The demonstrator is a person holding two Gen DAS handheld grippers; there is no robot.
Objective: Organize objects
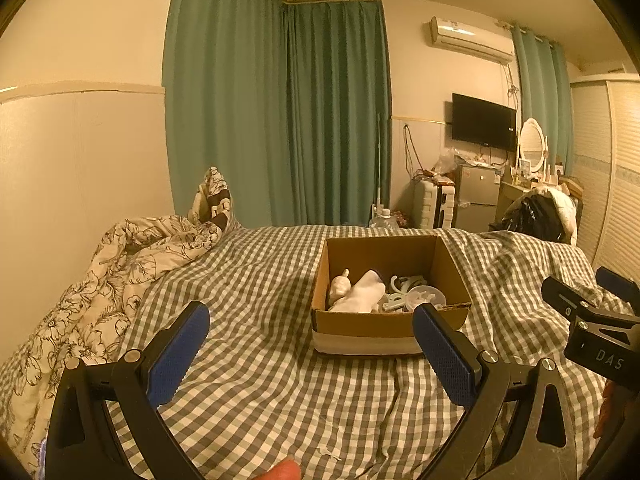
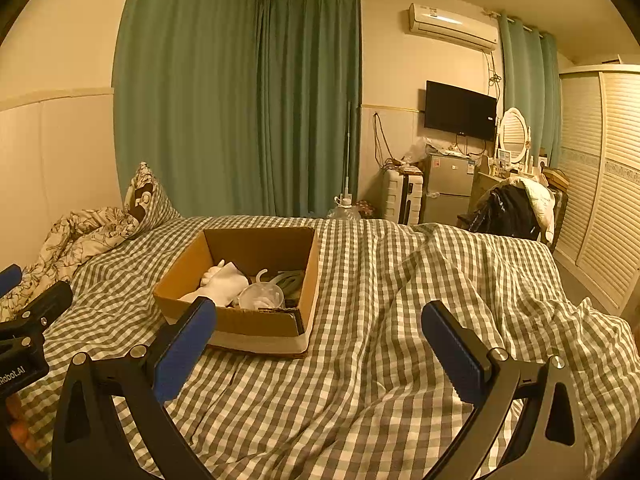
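An open cardboard box (image 1: 384,324) sits on the checked bedspread (image 1: 264,380), just ahead of my left gripper (image 1: 310,352). Inside it lie white cloth items (image 1: 362,294), a pale figure (image 1: 339,286), plastic hangers (image 1: 404,286) and a clear round lid (image 1: 426,295). The left gripper is open and empty, low over the bed. The box also shows in the right wrist view (image 2: 256,324), ahead and left of my right gripper (image 2: 318,354), which is open and empty. The white cloth (image 2: 224,282) and clear lid (image 2: 262,295) show there too.
A crumpled floral quilt (image 1: 120,276) and a pillow (image 1: 214,200) lie at the bed's left by the wall. Beyond the bed stand teal curtains (image 1: 280,120), a small fridge (image 1: 478,196), a suitcase (image 1: 434,204), a wall TV (image 1: 482,122) and a wardrobe (image 2: 600,168). The right gripper's body (image 1: 600,332) is close on the right.
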